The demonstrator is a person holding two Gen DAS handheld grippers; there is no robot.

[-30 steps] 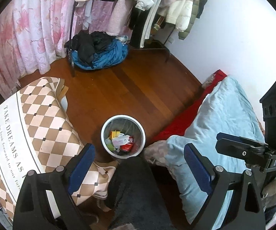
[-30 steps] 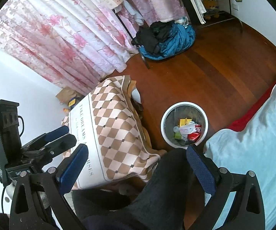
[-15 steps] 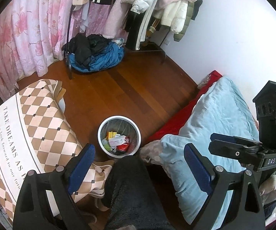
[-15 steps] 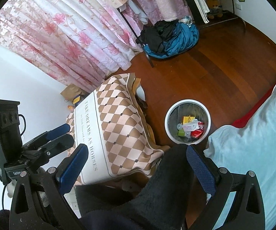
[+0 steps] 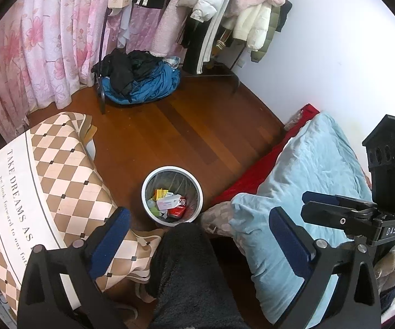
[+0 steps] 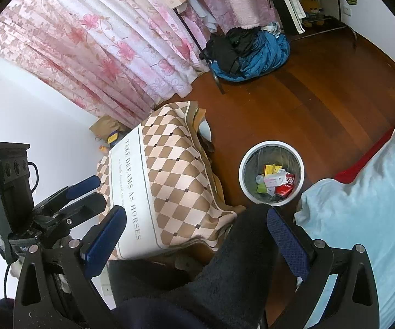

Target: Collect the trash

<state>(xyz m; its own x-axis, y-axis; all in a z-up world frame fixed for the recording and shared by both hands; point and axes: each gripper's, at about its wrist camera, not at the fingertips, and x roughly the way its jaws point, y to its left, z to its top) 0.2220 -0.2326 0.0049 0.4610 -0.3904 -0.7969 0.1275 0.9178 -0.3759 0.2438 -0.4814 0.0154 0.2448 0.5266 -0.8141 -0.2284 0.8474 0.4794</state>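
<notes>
A white-rimmed waste bin [image 5: 170, 167] stands on the wooden floor, holding a yellow pack, a white packet and a red can [image 5: 177, 211]. My left gripper [image 5: 200, 238] hovers above and short of it. Its jaws are opening, with nothing between them; a person's dark-trousered leg [image 5: 192, 274] lies below. In the right wrist view the same bin [image 6: 271, 142] sits ahead and slightly right of my right gripper [image 6: 196, 237], which is open and holds nothing. Each gripper shows in the other's view: the right one [image 5: 307, 205] at the right edge, the left one [image 6: 88, 194] at the left.
A table under a brown-and-cream checked cloth [image 5: 46, 170] stands left of the bin. A bed with a light blue quilt [image 5: 307, 170] and red sheet is on the right. A pile of dark and blue clothes [image 5: 140, 82] lies under a clothes rack by pink curtains [image 5: 46, 41].
The left gripper's jaws have spread a little wider. Both views have barely shifted, and the bin and its contents stay where they were.
</notes>
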